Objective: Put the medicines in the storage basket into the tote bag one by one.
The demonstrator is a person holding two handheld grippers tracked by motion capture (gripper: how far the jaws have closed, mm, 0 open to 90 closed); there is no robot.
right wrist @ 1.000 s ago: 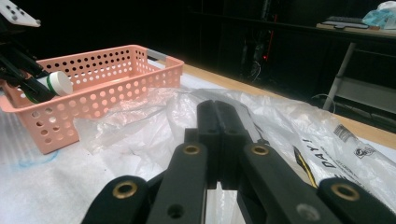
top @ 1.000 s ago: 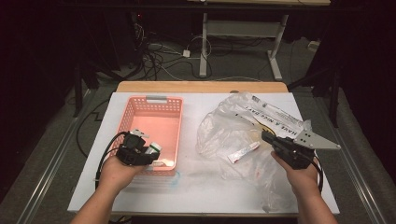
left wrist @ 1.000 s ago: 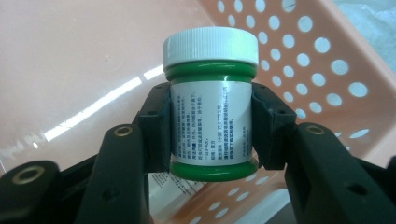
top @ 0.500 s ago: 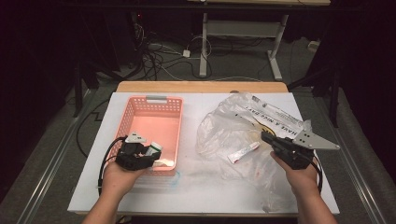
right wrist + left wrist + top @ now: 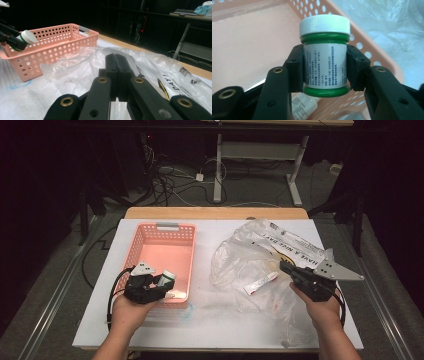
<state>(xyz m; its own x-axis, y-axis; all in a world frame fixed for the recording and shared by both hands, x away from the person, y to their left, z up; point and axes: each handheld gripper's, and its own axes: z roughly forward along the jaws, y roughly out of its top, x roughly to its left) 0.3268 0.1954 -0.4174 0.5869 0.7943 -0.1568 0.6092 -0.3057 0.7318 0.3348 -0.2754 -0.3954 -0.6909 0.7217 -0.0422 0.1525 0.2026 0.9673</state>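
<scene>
The left gripper (image 5: 324, 72) grips a small green jar (image 5: 325, 60) with a white screw cap and a white printed label, its 2 fingers (image 5: 295, 70) pressed against the label on either side. In the high view this left gripper (image 5: 162, 282) sits over the near right corner of the pink basket (image 5: 145, 237), with the jar (image 5: 168, 278) held just above the basket's inside. A white bottle (image 5: 303, 105) lies on the basket floor below the jar; its details are partly hidden.

The right gripper (image 5: 119, 75) has its fingers (image 5: 111, 75) pressed together with nothing between them. In the high view the right gripper (image 5: 287, 268) rests at the right part of the white tabletop (image 5: 210, 320), its tips at the edge of a crumpled clear plastic bag (image 5: 250, 255) with black lettering. A small white tube (image 5: 260, 283) lies on the bag, just left of those tips.

The basket stands on the left half of the tabletop, apart from the bag.
</scene>
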